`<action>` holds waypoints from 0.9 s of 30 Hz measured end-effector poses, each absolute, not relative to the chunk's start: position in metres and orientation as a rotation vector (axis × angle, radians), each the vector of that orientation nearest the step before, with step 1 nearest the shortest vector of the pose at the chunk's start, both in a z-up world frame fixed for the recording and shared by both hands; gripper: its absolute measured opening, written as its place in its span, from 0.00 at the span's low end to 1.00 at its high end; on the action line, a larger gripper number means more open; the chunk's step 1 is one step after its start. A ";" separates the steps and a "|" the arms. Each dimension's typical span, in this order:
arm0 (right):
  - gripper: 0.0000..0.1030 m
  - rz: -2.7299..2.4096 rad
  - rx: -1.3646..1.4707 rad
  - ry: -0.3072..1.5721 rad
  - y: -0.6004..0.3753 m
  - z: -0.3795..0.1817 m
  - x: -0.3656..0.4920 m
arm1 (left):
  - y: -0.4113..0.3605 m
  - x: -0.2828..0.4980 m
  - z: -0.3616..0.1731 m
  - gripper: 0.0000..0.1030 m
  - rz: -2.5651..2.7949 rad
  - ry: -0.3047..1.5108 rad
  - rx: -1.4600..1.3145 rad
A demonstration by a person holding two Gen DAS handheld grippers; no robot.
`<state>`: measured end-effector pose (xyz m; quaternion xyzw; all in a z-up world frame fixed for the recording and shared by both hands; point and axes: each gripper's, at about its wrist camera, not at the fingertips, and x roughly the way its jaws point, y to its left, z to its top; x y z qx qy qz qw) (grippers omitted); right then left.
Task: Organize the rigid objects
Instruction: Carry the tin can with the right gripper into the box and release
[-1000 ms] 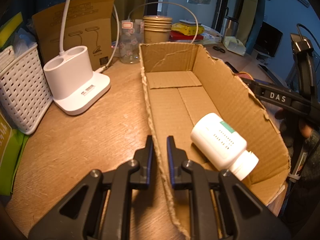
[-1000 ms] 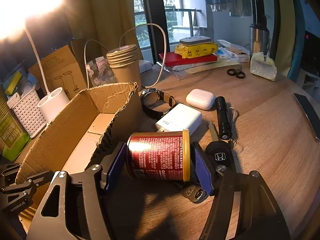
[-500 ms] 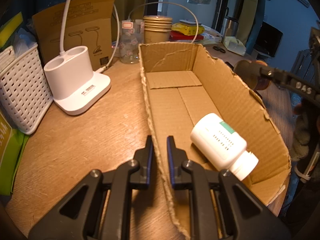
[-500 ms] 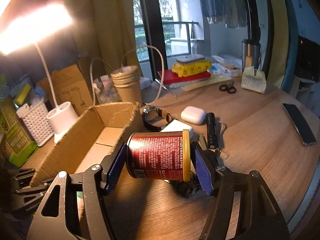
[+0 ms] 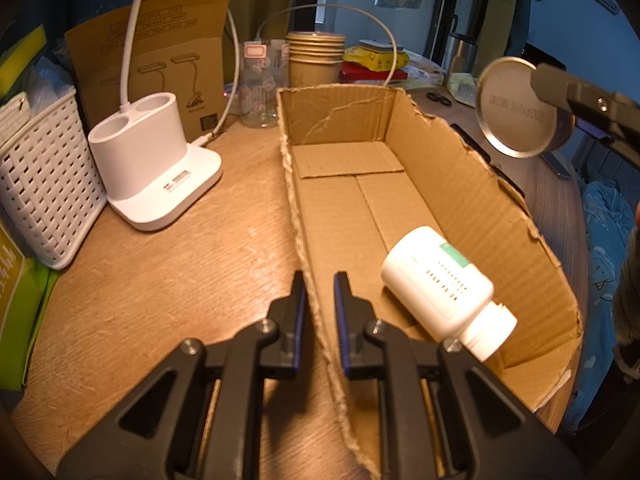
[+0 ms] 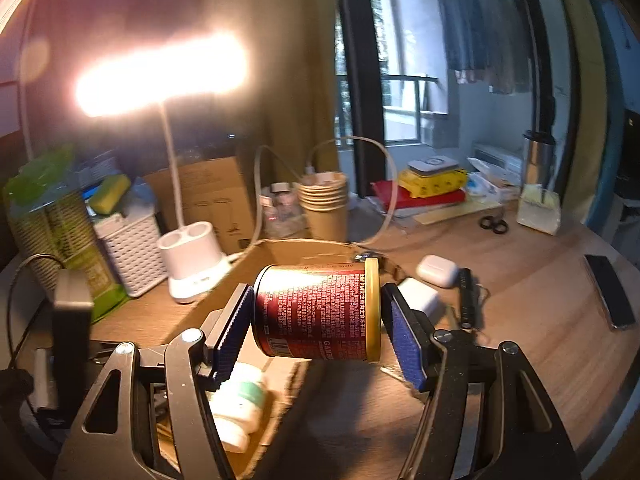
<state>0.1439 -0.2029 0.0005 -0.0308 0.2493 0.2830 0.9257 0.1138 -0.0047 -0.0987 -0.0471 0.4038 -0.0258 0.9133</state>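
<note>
An open cardboard box lies on the wooden desk with a white pill bottle on its side inside it. My left gripper is shut on the box's near left wall, which runs between its fingers. My right gripper is shut on a dark red can with a gold rim, held sideways in the air. In the left wrist view the can's round end hangs above the box's right wall. The right wrist view shows the bottle and the box below the can.
Left of the box stand a white lamp base and a white basket; paper cups stand behind it. To its right lie a white charger, an earbud case, a flashlight, a phone and scissors.
My right gripper has risen from the desk with the can and moved toward the box; the can now shows above the box's right wall. The left gripper and the bottle stayed put.
</note>
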 end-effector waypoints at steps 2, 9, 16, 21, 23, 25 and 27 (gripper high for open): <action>0.66 0.601 -0.069 0.511 -0.196 0.001 0.141 | -0.005 0.114 -0.099 0.13 -0.053 0.832 -0.097; 0.66 0.666 -0.106 0.528 -0.168 -0.007 0.138 | -0.005 0.114 -0.099 0.13 -0.053 0.831 -0.097; 0.66 0.699 -0.125 0.576 -0.151 -0.020 0.145 | -0.005 0.114 -0.099 0.13 -0.053 0.832 -0.097; 0.66 0.697 -0.121 0.620 -0.149 -0.028 0.152 | -0.005 0.114 -0.099 0.13 -0.052 0.832 -0.096; 0.66 0.693 -0.118 0.636 -0.149 -0.031 0.155 | -0.005 0.114 -0.099 0.14 -0.052 0.832 -0.096; 0.66 0.688 -0.116 0.655 -0.149 -0.035 0.158 | -0.005 0.114 -0.099 0.14 -0.052 0.831 -0.096; 0.66 0.682 -0.114 0.671 -0.149 -0.039 0.160 | -0.005 0.114 -0.099 0.14 -0.052 0.832 -0.097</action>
